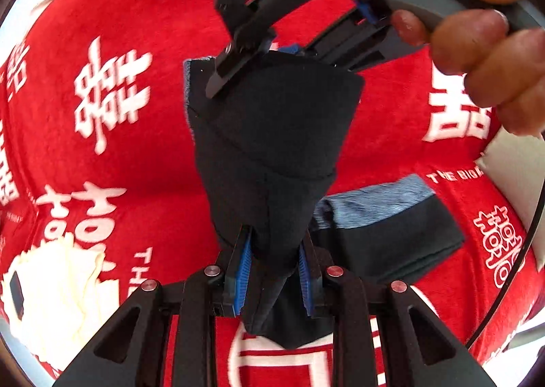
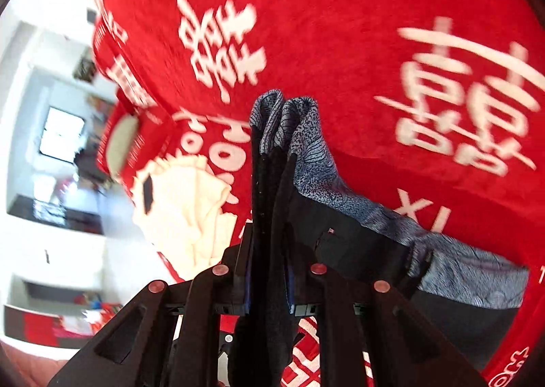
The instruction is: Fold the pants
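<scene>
The black pants [image 1: 269,135] hang bunched above the red blanket [image 1: 136,155], long axis running from the left tool [image 1: 274,271] to the right tool [image 1: 259,56]; both tools clamp the fabric; a cream cloth [image 1: 68,288] lies near the blanket's edge; bare red lies beyond.

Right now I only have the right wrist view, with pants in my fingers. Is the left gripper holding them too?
Observer: Yes. The left gripper is shut on the pants, at the end opposite yours.
Operator: Is the cloth between us lifted?
Observer: Yes. It spans from the right gripper to the left, above the red blanket.
Operator: Anything trailing?
Observer: Beside the left fingers, a part with blue lining appears to lie on the blanket.
</scene>
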Demonstrator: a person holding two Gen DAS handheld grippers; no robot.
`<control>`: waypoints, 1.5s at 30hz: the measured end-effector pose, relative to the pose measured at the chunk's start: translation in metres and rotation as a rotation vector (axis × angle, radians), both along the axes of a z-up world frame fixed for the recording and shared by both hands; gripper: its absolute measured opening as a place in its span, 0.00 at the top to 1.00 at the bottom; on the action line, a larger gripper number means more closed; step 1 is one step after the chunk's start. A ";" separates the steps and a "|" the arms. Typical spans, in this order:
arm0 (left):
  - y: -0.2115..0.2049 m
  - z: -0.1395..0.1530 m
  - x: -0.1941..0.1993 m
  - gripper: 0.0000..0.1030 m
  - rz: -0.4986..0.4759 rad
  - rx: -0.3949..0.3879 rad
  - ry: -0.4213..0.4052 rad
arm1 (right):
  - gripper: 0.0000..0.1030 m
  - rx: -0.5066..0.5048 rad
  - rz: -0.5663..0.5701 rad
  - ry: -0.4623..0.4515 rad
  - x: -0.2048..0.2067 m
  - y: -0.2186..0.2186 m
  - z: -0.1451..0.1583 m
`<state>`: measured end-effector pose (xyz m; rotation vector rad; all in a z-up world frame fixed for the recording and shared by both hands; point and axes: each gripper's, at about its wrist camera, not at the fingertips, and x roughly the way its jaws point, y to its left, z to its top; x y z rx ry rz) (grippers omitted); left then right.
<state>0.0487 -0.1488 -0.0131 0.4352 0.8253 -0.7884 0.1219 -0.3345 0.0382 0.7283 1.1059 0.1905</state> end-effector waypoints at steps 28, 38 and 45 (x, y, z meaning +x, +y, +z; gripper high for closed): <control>-0.090 -0.068 -0.069 0.74 -0.119 0.198 0.056 | 0.81 0.320 -0.209 0.151 -0.123 -0.104 -0.148; -0.124 -0.028 -0.103 0.74 -0.179 0.147 0.045 | 0.82 0.396 -0.195 -0.028 -0.158 -0.131 -0.099; -0.162 -0.081 -0.142 0.74 -0.260 0.234 0.113 | 0.82 0.379 -0.312 0.065 -0.212 -0.159 -0.155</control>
